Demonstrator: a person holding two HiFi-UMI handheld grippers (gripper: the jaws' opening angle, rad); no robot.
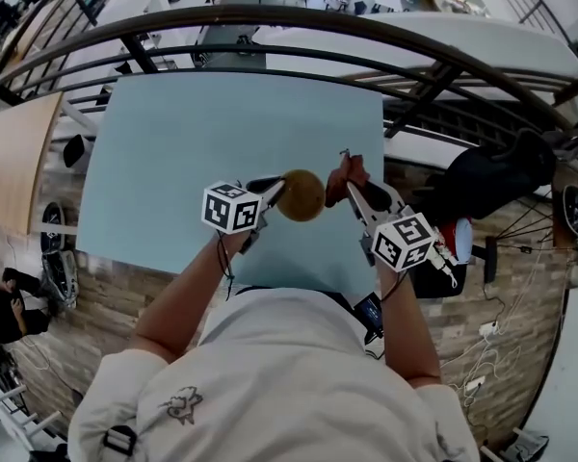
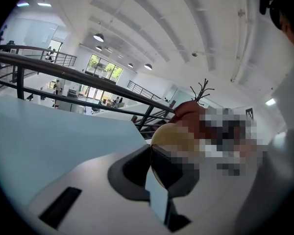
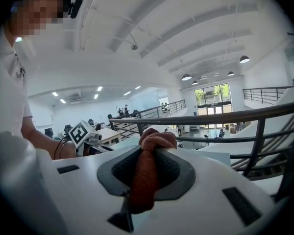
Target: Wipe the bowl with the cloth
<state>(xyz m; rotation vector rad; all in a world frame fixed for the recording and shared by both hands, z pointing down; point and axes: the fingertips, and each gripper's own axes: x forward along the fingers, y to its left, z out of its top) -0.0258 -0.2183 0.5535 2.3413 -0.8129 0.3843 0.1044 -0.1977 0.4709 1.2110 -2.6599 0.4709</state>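
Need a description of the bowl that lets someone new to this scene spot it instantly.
Start at the pale blue table and go to its near edge, in front of the person. There the left hand-held gripper pinches the bowl by its rim. It is the only round, tan thing; the cloth beside it is a rust-red bundle.

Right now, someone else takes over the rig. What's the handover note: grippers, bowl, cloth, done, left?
Left gripper: shut on the rim of the bowl, which it holds up over the near edge of the table.
Right gripper: shut on the cloth, which is bunched between the jaws with its end poking out past the tips.
In the head view the cloth sits right beside the bowl; I can't tell whether they touch.
Done: bowl and cloth are both picked up and close together.
Left: wipe the bowl with the cloth. How much wiping has happened doesn't show.
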